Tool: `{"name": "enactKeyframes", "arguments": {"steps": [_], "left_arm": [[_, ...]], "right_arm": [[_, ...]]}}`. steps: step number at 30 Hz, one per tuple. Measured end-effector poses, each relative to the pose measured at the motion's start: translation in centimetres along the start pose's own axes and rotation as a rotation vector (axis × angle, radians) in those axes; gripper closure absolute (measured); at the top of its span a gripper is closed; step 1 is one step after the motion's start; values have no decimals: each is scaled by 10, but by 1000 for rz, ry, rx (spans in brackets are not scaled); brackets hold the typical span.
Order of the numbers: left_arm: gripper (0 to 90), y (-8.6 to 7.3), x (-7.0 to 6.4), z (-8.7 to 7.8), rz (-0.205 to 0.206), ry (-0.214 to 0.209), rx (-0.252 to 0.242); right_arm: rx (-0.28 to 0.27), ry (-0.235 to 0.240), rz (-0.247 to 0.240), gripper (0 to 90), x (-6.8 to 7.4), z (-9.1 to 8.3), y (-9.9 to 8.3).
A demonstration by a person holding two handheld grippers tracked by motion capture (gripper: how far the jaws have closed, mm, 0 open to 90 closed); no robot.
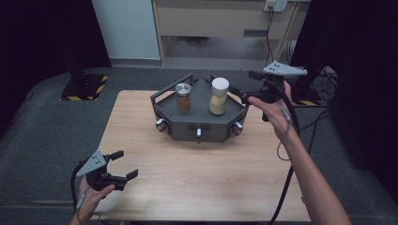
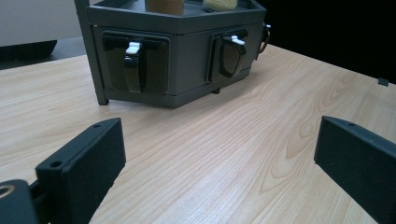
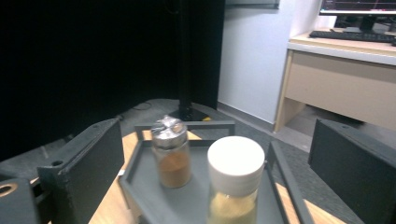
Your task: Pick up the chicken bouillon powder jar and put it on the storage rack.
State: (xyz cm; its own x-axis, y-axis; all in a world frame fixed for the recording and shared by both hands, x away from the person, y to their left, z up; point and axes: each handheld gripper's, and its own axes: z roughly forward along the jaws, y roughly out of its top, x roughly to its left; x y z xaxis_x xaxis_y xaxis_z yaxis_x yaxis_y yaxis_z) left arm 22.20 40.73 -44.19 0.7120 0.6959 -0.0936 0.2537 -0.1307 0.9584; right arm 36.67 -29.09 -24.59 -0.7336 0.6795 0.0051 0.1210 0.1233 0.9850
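Where the wooden desk (image 1: 197, 173) meets the far edge, a dark grey hexagonal rack (image 1: 199, 124) stands, its front faces fitted with small drawers carrying white-tipped latches (image 2: 134, 47). On its top tray stand two jars, upright and apart: a glass jar with a metal lid (image 1: 183, 98), holding brown powder, to the left, and a taller jar with a white cap (image 1: 218, 96), holding pale yellow powder, to the right. The left gripper (image 1: 123, 165) is held low above the near left corner of the desk, well apart from the rack; its jaws stand wide open and hold nothing, and in the left gripper view bare wood lies between them. The right gripper (image 1: 239, 89) is raised at the right rear corner of the rack, near the white-capped jar; its jaws are likewise spread wide and empty. In the right gripper view both jars lie between the jaws but farther off, untouched, the white-capped jar (image 3: 236, 179) nearer than the metal-lidded one (image 3: 171, 151).
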Motion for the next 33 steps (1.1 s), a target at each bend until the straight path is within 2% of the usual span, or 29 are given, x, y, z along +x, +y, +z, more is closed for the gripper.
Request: {"name": "enactKeyframes", "arguments": {"steps": [4,7,16,22,29,33], "left_arm": [[10,-1,0,0,-4,3,-2],[10,-1,0,-1,-6,5,-2],[10,-2,0,-1,-14,4,-6],[10,-2,1,-1,-16,2,-7],[10,-2,0,-1,-19,7,-6],[12,-5,1,-3,-36,1,-30]], "right_arm": [[-43,32,-8,55,2,-17,-15],[-55,61,-5,57,6,-29,-24],[-74,144,-69,23,19,-53,-46],[-77,164,-78,19,27,-60,-69],[-51,178,-78,14,37,-65,-94],[-43,177,-86,12,44,-69,-111]]}}
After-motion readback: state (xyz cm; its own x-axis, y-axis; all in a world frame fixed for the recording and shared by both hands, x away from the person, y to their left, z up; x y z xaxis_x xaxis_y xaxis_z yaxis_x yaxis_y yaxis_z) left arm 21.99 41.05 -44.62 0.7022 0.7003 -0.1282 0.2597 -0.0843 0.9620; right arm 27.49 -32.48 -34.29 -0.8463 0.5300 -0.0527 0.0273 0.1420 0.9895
